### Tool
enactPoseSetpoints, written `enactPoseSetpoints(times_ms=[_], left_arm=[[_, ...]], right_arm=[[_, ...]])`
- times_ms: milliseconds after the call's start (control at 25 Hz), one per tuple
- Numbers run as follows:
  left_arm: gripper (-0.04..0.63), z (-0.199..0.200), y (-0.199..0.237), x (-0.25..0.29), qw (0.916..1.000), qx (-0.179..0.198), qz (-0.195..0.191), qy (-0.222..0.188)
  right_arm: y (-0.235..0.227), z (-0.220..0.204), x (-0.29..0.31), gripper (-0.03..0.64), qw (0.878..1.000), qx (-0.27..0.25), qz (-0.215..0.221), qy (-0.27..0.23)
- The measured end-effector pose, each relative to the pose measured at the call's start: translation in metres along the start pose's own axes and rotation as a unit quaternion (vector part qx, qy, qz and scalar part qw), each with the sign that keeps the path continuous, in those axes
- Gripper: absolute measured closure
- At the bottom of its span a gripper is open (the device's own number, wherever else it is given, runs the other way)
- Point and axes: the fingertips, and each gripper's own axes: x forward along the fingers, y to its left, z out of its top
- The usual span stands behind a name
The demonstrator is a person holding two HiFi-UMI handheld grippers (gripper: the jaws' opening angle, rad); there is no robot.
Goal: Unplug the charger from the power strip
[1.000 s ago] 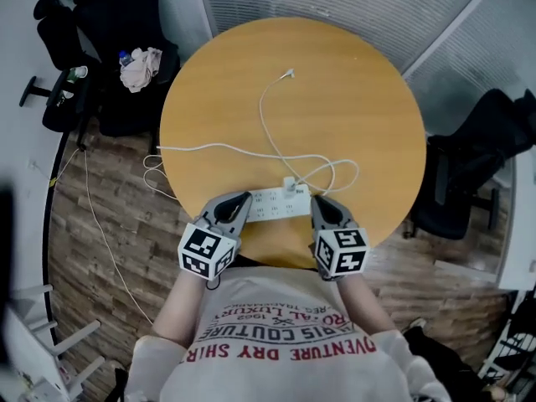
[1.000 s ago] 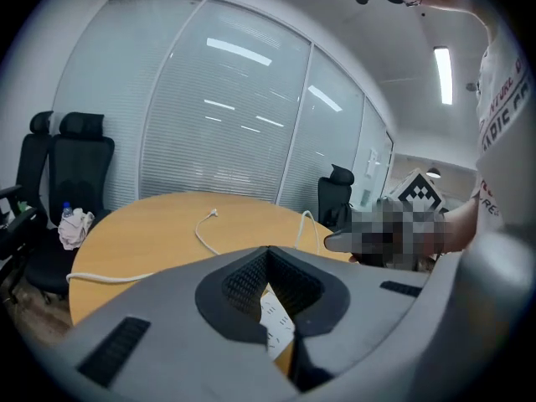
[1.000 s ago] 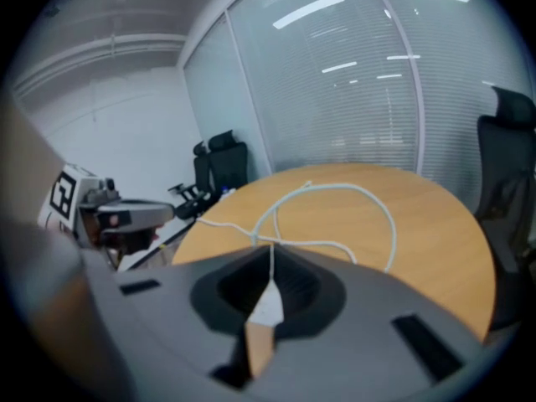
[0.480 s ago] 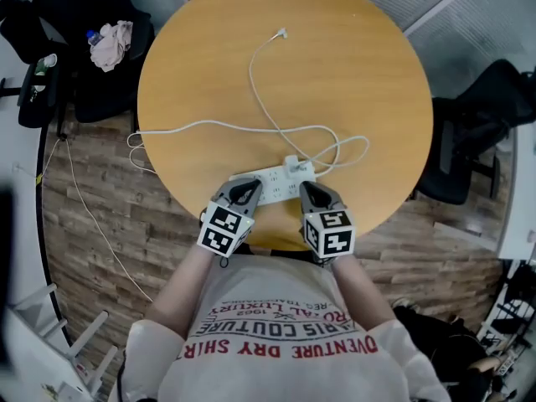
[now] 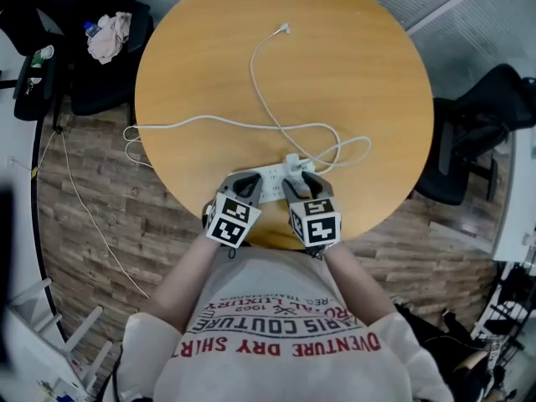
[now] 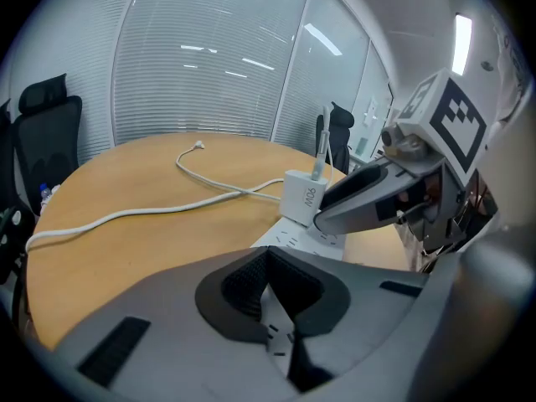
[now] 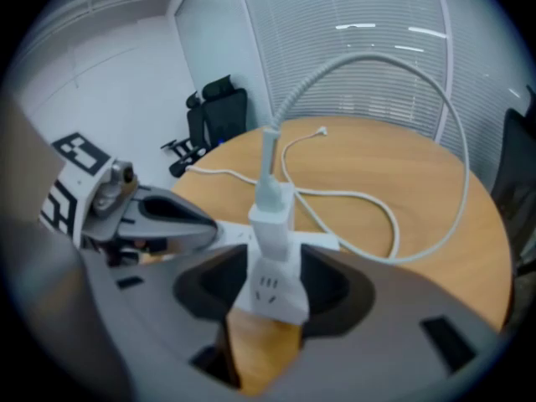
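The left gripper (image 6: 266,258) is closest, at the near edge of the table (image 5: 360,74). Its jaws are pinched together at the tips and hold nothing. The left end of the strip (image 5: 272,190) shows through the slit under them. I think it is there to push the strip down.

The right gripper (image 7: 272,268) is just beside it. Its jaws are wide apart. The right end of the strip sits between them, and the charger (image 7: 271,218) stands up just past that, plugged in. There is a gap on each side, so nothing is gripped yet.

A white cable (image 5: 255,99) comes out of the charger top. It loops to the right and then runs far across the table to a loose end.

What could go wrong:
- The jaws could shut on the strip and not the charger, because both are in the gap.
- The strip could lift up with the charger if the left gripper does not press hard.
- A crooked pull could jam the plug.
- The strip is near the table edge, so a hard tug might slide it off.
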Motion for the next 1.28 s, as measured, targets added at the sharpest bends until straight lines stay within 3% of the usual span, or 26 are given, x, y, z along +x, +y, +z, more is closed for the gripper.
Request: enactPoseSetpoints(times_ms=[160,560,1040,1280], left_arm=[[0.561,-0.006,-0.005,0.004,0.9997,0.018,-0.002,0.019],[0.561,-0.003,-0.003,0.004,0.9992,-0.009,-0.033,0.020],[0.561,-0.002,-0.002,0.005,0.9986,-0.021,-0.043,0.024],[0.561,-0.004,-0.002,0.007,0.9991,-0.009,-0.036,0.018]], right_arm=[[-0.003,0.008,0.007,0.413,1.000,0.003,-0.008,0.002],[-0.008,0.011,0.026,0.422,0.999,0.016,-0.026,0.028],[-0.004,0.013,0.022,0.459,0.998,0.002,-0.052,0.022],[-0.006,0.007,0.016,0.460,0.998,0.028,-0.058,0.028]])
